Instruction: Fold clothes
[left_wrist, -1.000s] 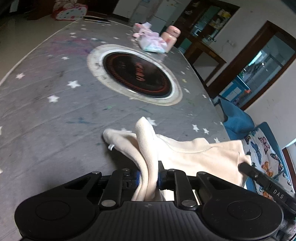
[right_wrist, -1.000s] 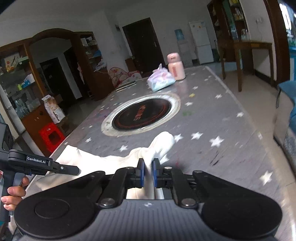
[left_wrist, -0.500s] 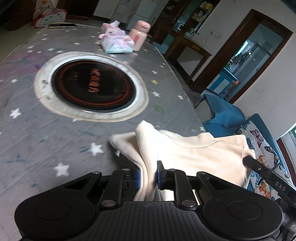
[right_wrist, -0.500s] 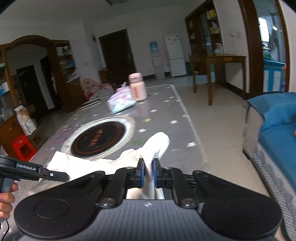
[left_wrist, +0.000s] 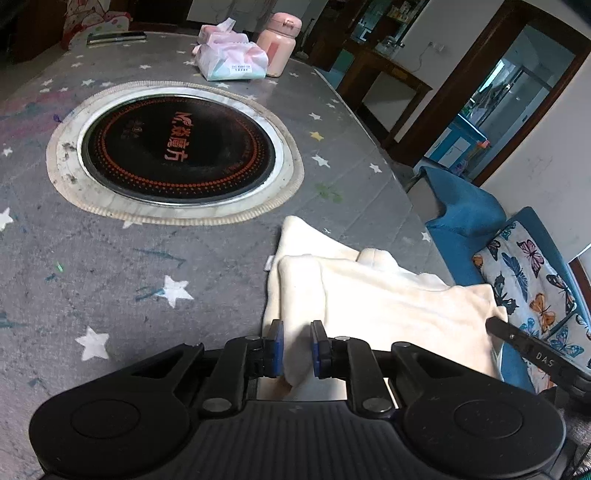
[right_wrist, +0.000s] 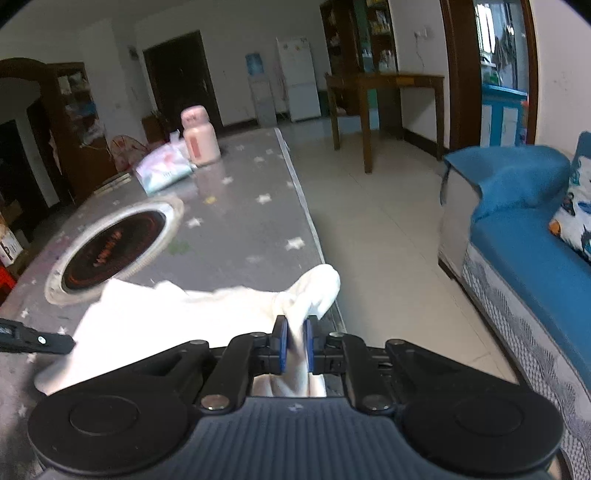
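Observation:
A cream garment (left_wrist: 388, 302) lies folded over on the grey star-patterned table (left_wrist: 110, 277), close to the table's right edge. My left gripper (left_wrist: 296, 349) is shut on the garment's near edge, with a fold of cloth pinched between its blue pads. In the right wrist view the same garment (right_wrist: 166, 314) spreads to the left, and my right gripper (right_wrist: 295, 343) is shut on a bunched corner of it at the table (right_wrist: 240, 206) edge. The right gripper's tip (left_wrist: 532, 354) shows at the cloth's right side, the left gripper's tip (right_wrist: 33, 338) at its left.
A round black hob (left_wrist: 177, 147) is set into the table's middle. A tissue pack (left_wrist: 231, 61) and a pink bottle (left_wrist: 277, 48) stand at the far end. A blue sofa (right_wrist: 524, 236) with a butterfly cushion (left_wrist: 528, 273) sits beyond the right edge, across tiled floor.
Both grippers have carried the garment rightward across the table to its right edge. The cloth ends that stood up from the jaws now lie lower and flatter.

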